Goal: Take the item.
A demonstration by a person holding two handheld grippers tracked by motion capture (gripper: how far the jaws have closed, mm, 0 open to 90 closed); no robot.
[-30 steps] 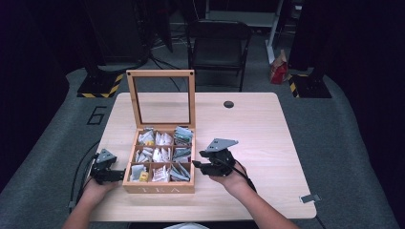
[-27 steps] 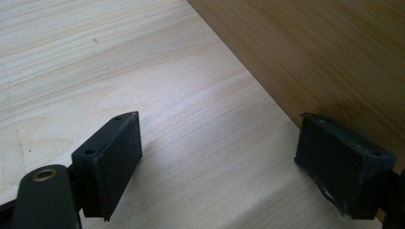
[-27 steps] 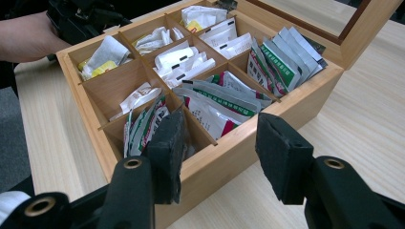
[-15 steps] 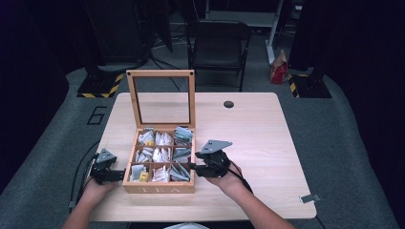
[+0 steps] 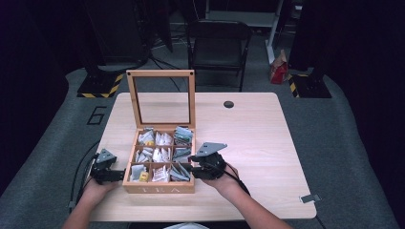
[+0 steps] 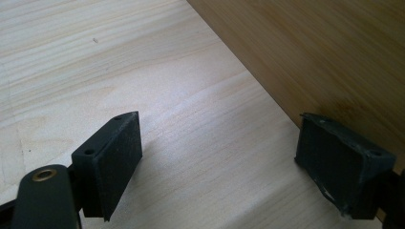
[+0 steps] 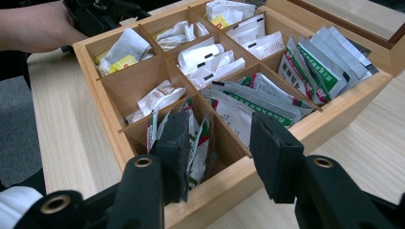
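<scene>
From the left, my left claw [image 5: 116,174] sits on the counter [image 5: 267,143] with its jaws released and nothing between them; in the left gripper view one pad [image 6: 346,164] rests against the tea box [image 5: 160,187] at its outer wall, as if to steady it. The box stands near the counter's front edge, its glass lid upright, and its nine compartments are full of sachets. Letters reading "TEA" are cut into its front wall. My right claw [image 7: 217,155] has just been closing; it hangs half released over the near right compartment, one jaw among the green-and-white sachets [image 7: 198,143] there, the other over the divider. I judge the pick barely begun: no sachet is gripped or lifted yet. The print on the sachets is too small to read.
</scene>
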